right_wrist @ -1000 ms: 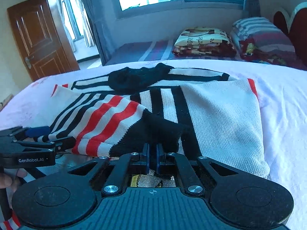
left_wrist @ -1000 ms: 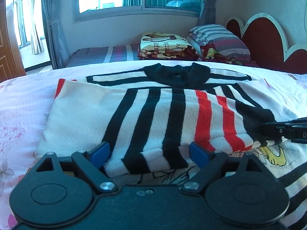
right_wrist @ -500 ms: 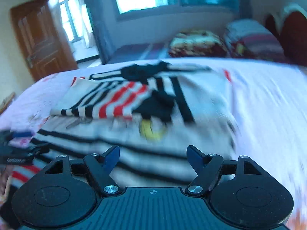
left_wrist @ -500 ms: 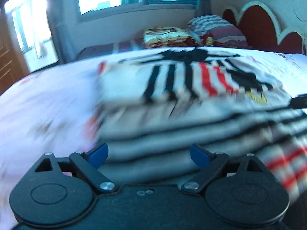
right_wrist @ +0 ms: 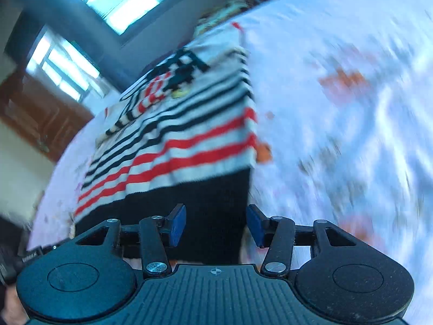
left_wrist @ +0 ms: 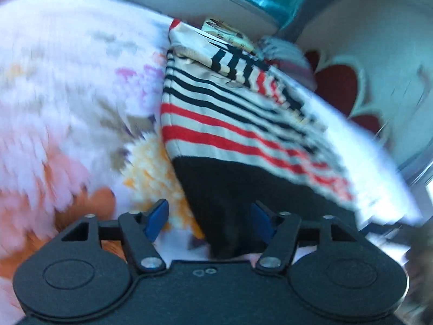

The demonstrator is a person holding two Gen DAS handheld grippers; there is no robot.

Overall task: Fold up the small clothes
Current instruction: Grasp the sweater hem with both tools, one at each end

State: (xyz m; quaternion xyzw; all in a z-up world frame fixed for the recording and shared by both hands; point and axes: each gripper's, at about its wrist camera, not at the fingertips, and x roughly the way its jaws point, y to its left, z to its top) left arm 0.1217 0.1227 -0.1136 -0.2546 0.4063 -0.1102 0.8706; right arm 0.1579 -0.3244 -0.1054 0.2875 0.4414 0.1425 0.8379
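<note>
One striped sweater [left_wrist: 230, 124] lay on the bedsheet [right_wrist: 338, 94]; left gripper [left_wrist: 208, 216] and right gripper [right_wrist: 216, 224] both spread, holding nothing, at its black hem corners

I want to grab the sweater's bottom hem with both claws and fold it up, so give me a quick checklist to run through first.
1. Left claw open: ok, jaws spread.
2. Right claw open: ok, jaws spread.
3. Black hem lined up between each claw's jaws: ok in both wrist views.
4. Striped sweater flat on the bedsheet: cannot tell, both views are motion-blurred.
5. Sleeves already folded in over the body: ok, they show near the collar end.
6. Claws steady enough to close: not ok, both cameras tilted and blurred.
</note>
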